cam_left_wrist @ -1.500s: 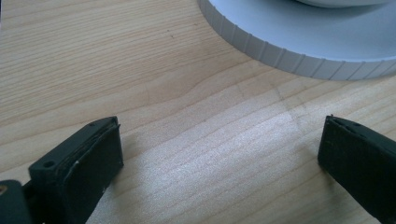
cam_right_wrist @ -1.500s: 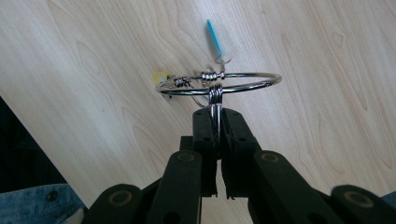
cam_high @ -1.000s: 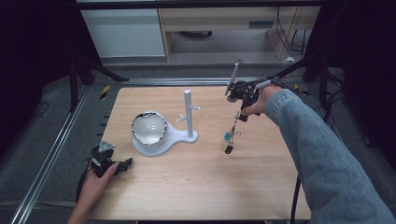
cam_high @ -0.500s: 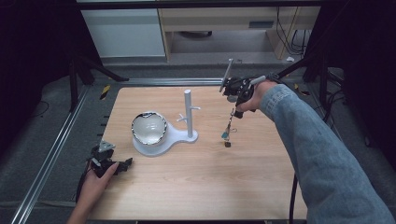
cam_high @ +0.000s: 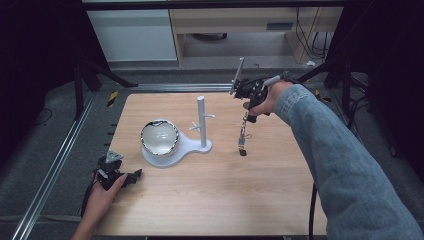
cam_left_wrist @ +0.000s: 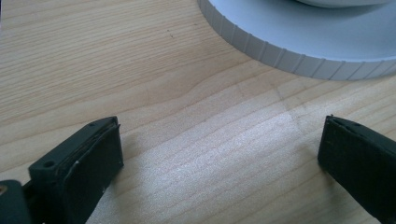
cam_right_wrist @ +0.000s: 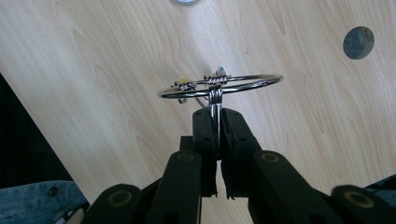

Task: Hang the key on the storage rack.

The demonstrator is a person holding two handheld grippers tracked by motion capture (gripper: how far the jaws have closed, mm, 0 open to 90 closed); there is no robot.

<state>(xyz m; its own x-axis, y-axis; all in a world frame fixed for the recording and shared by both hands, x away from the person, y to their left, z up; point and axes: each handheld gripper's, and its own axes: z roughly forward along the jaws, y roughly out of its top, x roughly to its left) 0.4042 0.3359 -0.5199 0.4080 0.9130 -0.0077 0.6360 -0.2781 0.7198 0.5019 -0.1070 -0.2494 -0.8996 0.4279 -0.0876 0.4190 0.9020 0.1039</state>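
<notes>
A metal key ring [cam_right_wrist: 252, 83] sits pinched in my right gripper [cam_right_wrist: 215, 116], which is shut on it, the ring lying level across the jaw tips. In the high view the right gripper [cam_high: 247, 115] points down over the far right of the table, and a string of keys [cam_high: 242, 136] hangs from it, ending in a dark fob [cam_high: 242, 152] close to the wood. A white stand [cam_high: 201, 120] with an upright post and small pegs stands to their left. My left gripper [cam_high: 131, 176] rests at the near left corner, and its jaws [cam_left_wrist: 219, 149] are open over bare wood.
A shiny bowl [cam_high: 159, 137] sits on the stand's round white base [cam_high: 192, 148], whose ribbed edge [cam_left_wrist: 299, 60] lies just ahead of the left gripper. The wooden table [cam_high: 210, 200] has metal rails along its left side. A sleeved forearm crosses the right of the table.
The right hand has risen and drifted slightly left and toward the far edge, carrying the key ring and hanging keys with it. The left hand has stayed put.
</notes>
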